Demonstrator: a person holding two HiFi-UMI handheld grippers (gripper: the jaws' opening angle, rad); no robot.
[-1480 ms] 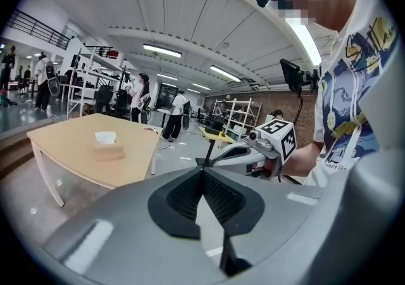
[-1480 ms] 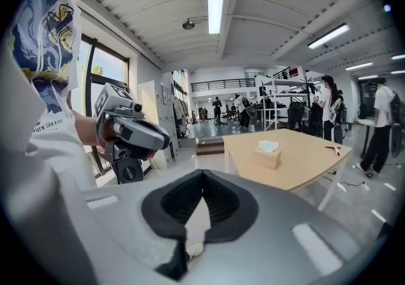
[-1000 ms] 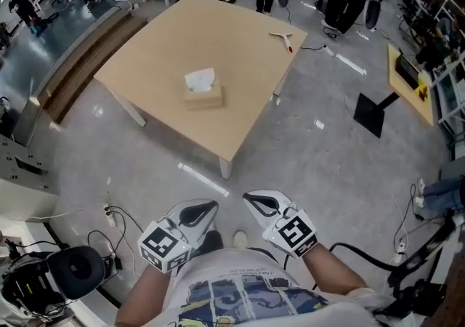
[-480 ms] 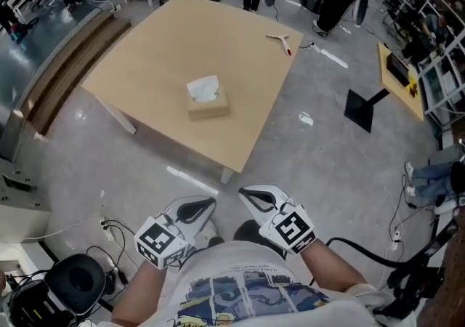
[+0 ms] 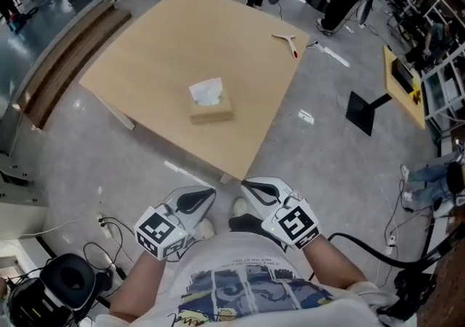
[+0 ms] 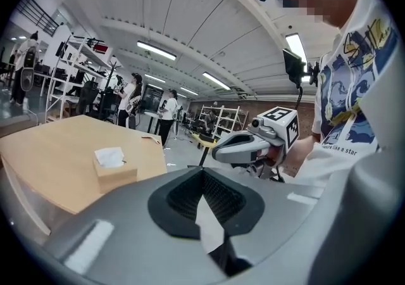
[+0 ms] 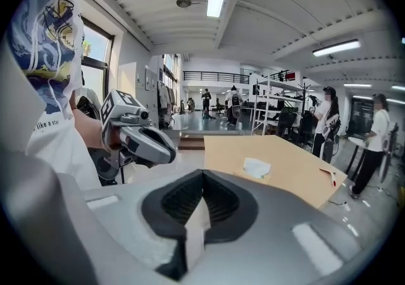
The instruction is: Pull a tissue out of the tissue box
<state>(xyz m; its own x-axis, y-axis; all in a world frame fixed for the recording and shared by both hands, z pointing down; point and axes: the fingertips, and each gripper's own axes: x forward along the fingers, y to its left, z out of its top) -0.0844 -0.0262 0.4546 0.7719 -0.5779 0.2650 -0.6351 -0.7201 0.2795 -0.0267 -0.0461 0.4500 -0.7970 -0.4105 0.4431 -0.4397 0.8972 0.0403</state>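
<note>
Evidently the left gripper (image 5: 200, 198) and right gripper (image 5: 253, 189) hang by the body, jaws pressed together on nothing, because the box (image 5: 211, 109) sits well ahead on the table (image 5: 152, 42), tissue (image 5: 206, 91) poking up, not yet within reach.

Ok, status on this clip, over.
Both shut, empty: left claw, right claw, short of the table. On it: tissue box, tissue poking up. Path clear.

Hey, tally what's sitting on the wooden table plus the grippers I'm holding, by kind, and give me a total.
tissue box: 1
T-shaped tool with a red tip: 1
grippers: 2 (left gripper, right gripper)
Total: 4
</note>
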